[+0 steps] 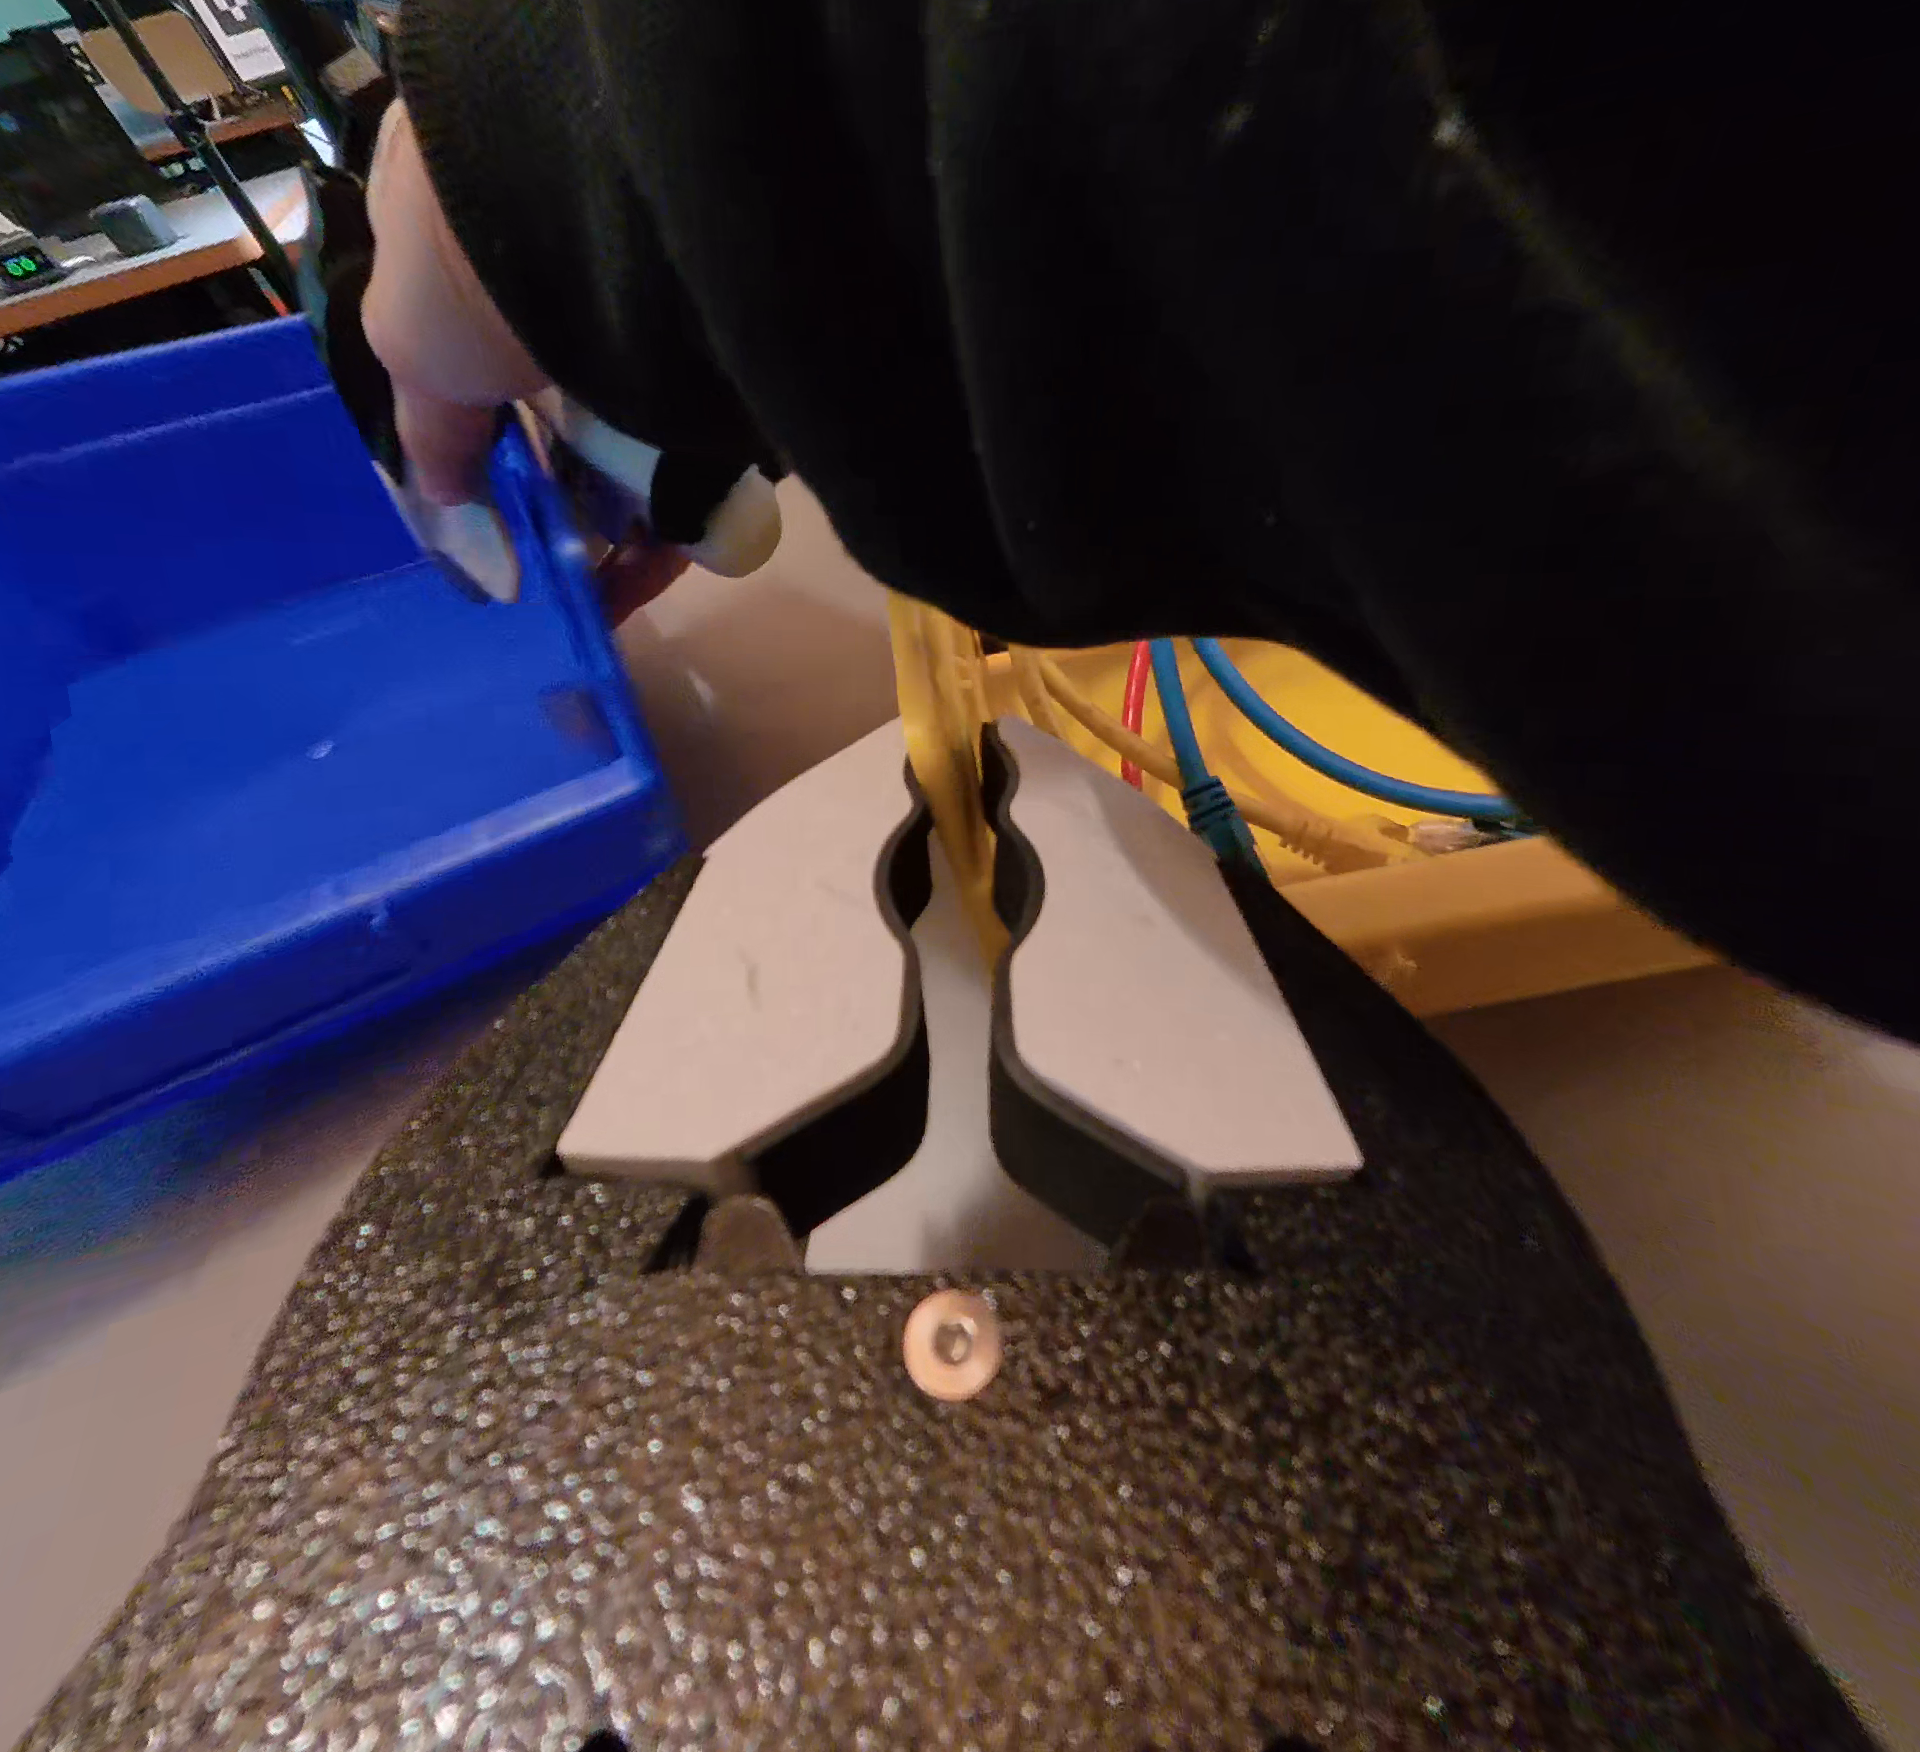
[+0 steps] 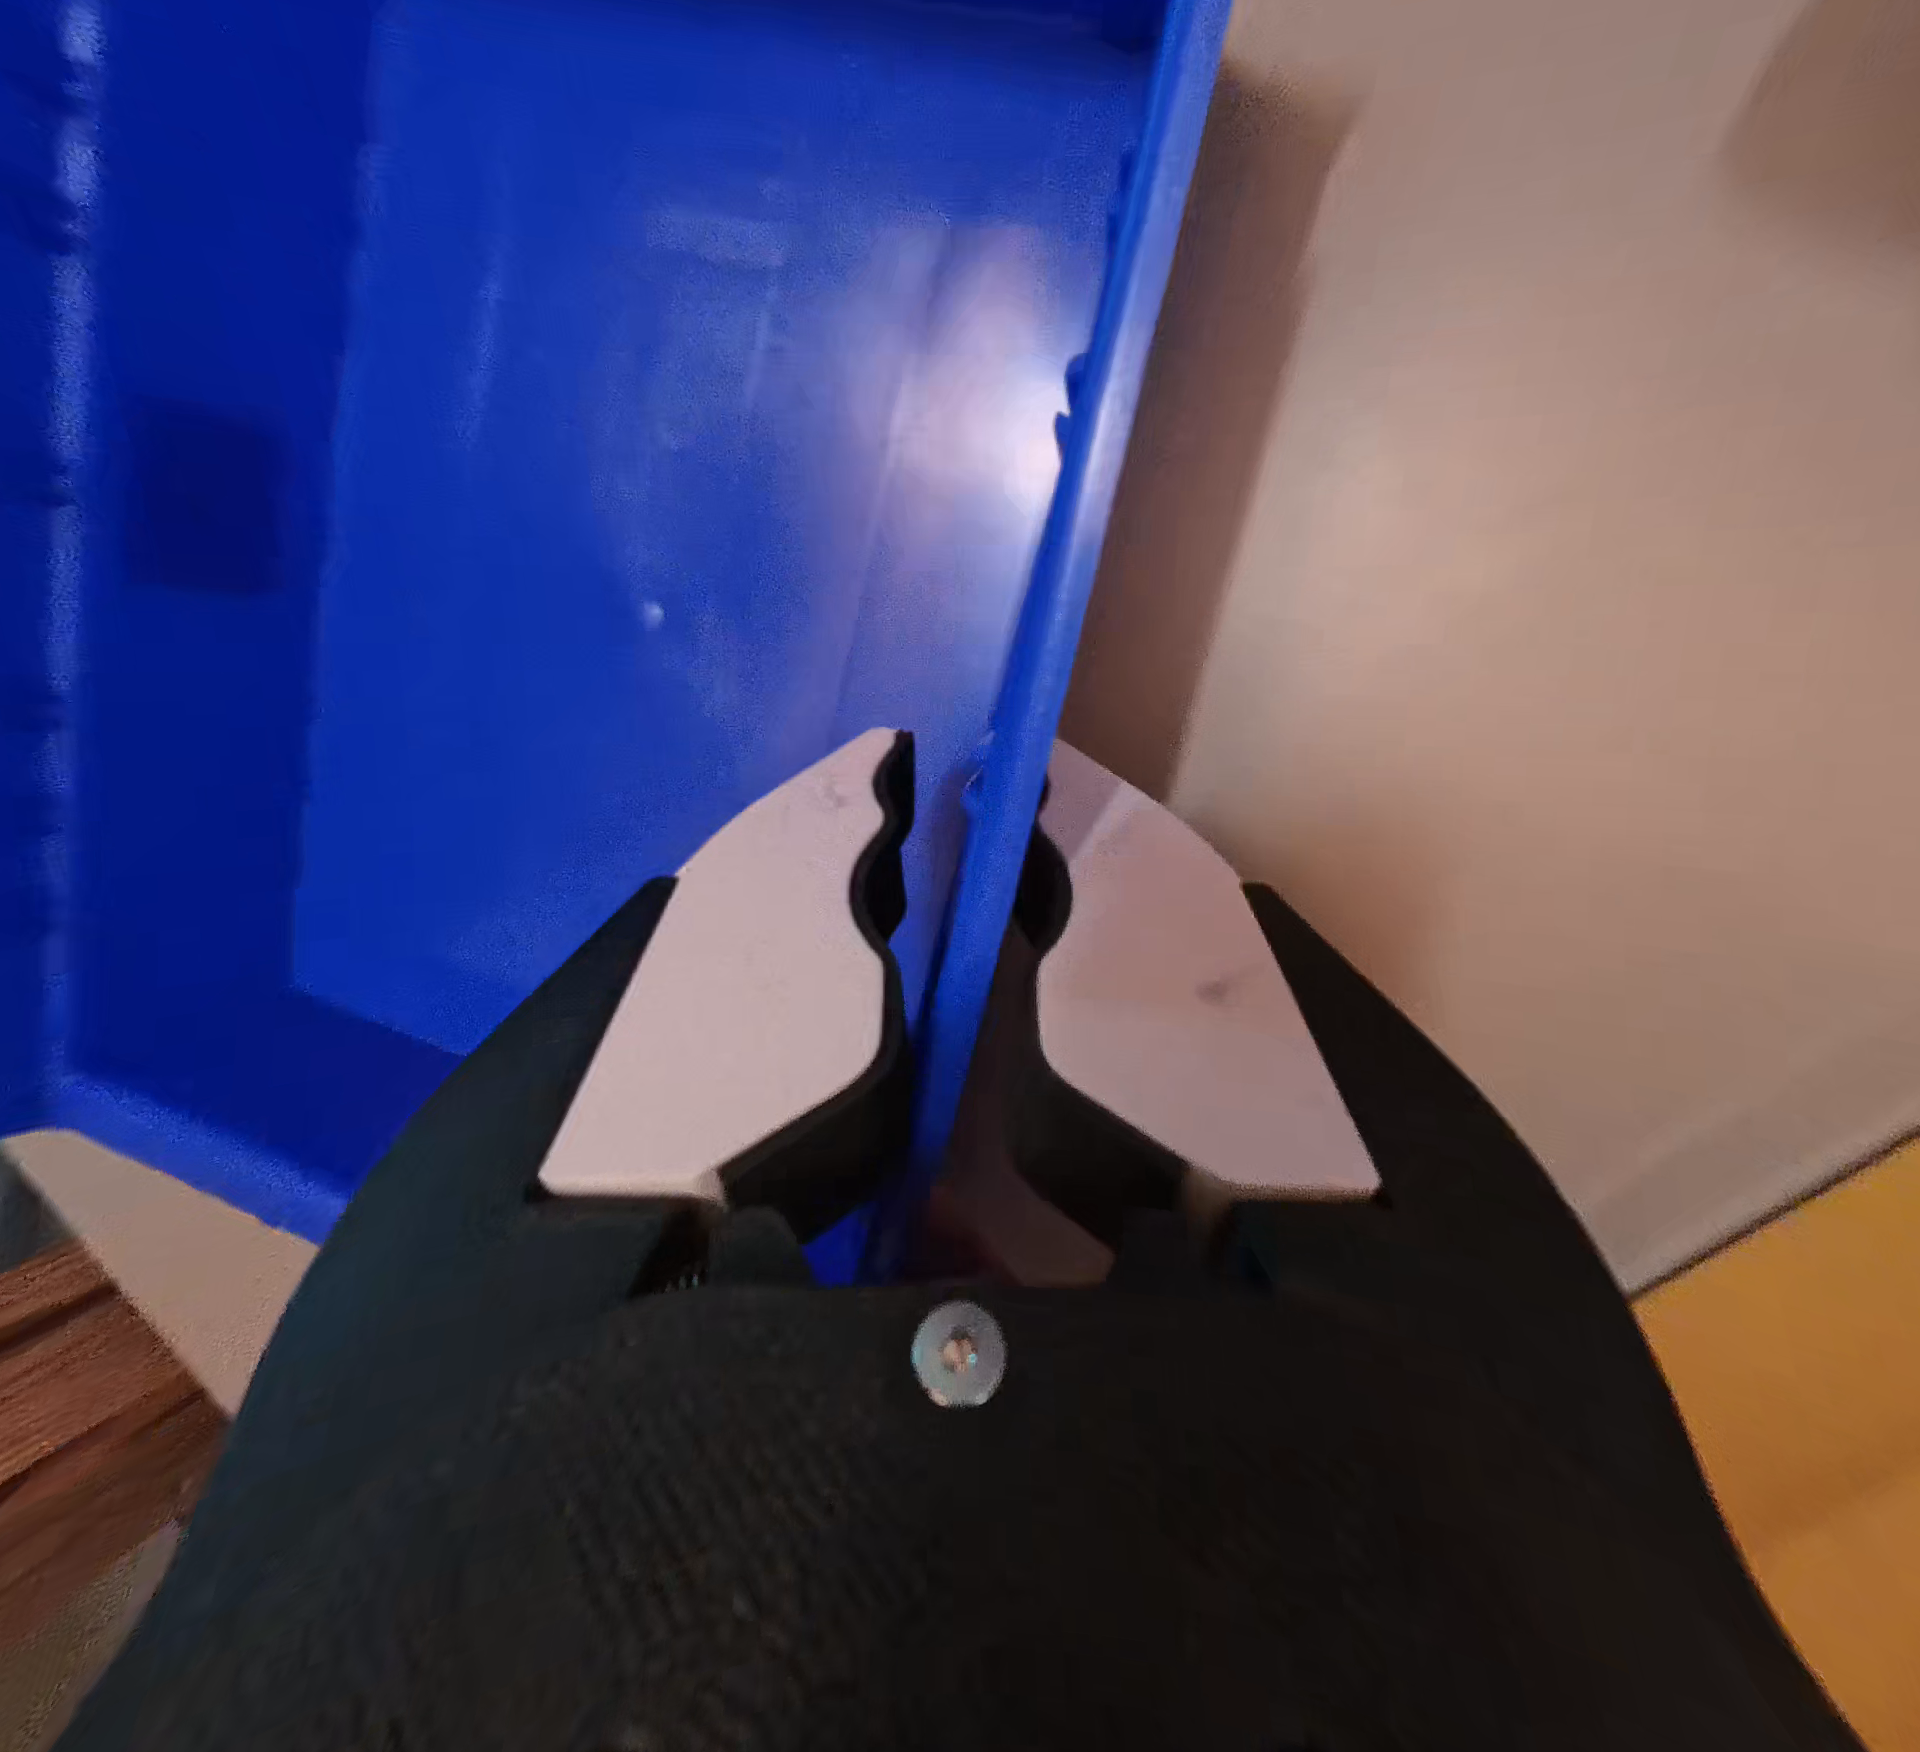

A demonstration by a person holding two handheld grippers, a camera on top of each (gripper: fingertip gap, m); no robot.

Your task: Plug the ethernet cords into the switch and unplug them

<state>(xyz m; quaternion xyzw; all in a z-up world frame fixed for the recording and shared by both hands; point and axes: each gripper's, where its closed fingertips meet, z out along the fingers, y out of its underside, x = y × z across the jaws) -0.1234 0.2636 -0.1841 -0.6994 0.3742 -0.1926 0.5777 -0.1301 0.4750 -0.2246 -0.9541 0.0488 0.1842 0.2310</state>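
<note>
Left tool (image 1: 954, 767) pinches yellow cords (image 1: 961, 829) between fingertips.

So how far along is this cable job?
Early, seemingly. No switch shows, so nothing looks plugged. In hand: the left tool is closed on yellow cords; the right tool pinches the blue bin wall. Blue cords lie loose in the yellow bin.

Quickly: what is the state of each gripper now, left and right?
Left gripper: closed on the yellow ethernet cords.
Right gripper: closed on the side wall of the blue bin.
</note>
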